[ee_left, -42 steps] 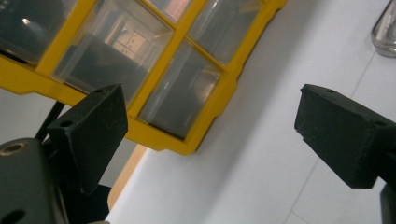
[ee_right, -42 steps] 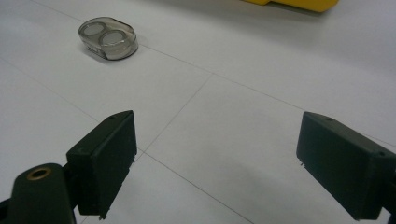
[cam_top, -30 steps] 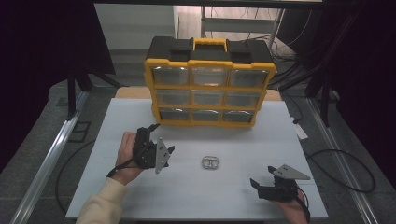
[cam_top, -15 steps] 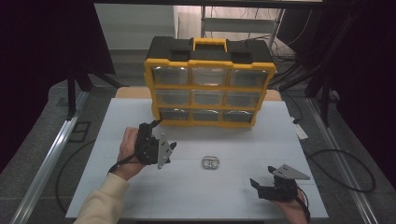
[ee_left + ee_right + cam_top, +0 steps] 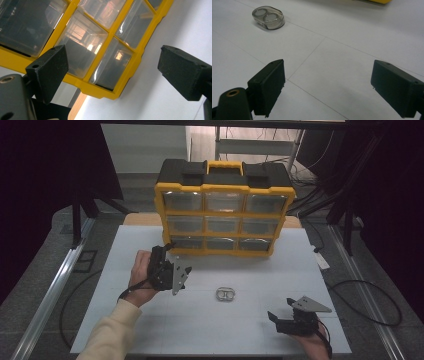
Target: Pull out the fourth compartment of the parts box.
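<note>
I hold the left gripper, jaws wide and empty, near the organiser's bottom-left drawer, not yet touching. The right gripper, also wide, waits by the worktop's front edge; the small clear case lies mid-worktop, unplaced

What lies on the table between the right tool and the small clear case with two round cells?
Nothing: in the right gripper view, bare white table runs from the open right tool to the clear case. The high view agrees.
</note>
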The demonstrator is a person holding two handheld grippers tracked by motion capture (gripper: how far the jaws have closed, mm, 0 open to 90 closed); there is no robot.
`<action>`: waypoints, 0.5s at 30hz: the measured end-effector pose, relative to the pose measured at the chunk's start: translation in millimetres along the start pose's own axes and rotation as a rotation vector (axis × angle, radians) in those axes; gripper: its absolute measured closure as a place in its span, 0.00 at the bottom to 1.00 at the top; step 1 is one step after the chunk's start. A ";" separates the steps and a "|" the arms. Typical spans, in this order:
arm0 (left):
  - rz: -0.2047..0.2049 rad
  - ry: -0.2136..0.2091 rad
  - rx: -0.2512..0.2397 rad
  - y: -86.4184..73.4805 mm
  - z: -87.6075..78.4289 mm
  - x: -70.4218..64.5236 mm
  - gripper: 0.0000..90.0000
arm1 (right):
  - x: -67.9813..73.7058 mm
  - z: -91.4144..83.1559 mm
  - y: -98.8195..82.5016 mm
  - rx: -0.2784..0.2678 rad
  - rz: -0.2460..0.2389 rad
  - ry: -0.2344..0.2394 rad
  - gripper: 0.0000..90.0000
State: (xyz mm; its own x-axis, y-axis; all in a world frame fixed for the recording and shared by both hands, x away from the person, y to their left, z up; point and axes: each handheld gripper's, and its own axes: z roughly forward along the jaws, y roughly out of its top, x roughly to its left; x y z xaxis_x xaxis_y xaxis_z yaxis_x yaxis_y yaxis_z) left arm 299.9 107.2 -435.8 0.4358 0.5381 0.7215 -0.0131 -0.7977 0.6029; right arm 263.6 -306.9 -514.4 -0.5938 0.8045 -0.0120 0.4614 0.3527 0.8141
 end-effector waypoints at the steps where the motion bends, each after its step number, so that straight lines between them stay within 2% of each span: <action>1: 0.000 0.000 0.000 0.0 0.0 0.0 0.11 | 0.0 0.0 0.0 0.000 0.000 0.000 0.14; 15: 0.016 0.018 0.013 3.5 10.3 7.7 0.12 | -0.2 0.4 -0.3 0.001 0.002 -0.003 0.14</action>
State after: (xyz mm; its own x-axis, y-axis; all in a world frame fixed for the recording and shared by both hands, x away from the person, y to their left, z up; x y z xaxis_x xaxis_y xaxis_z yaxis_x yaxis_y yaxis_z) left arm 312.5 105.7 -431.6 0.4195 0.5297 0.7372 -0.0081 -0.8099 0.5865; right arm 263.9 -307.0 -514.8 -0.5910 0.8066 -0.0116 0.4632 0.3511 0.8137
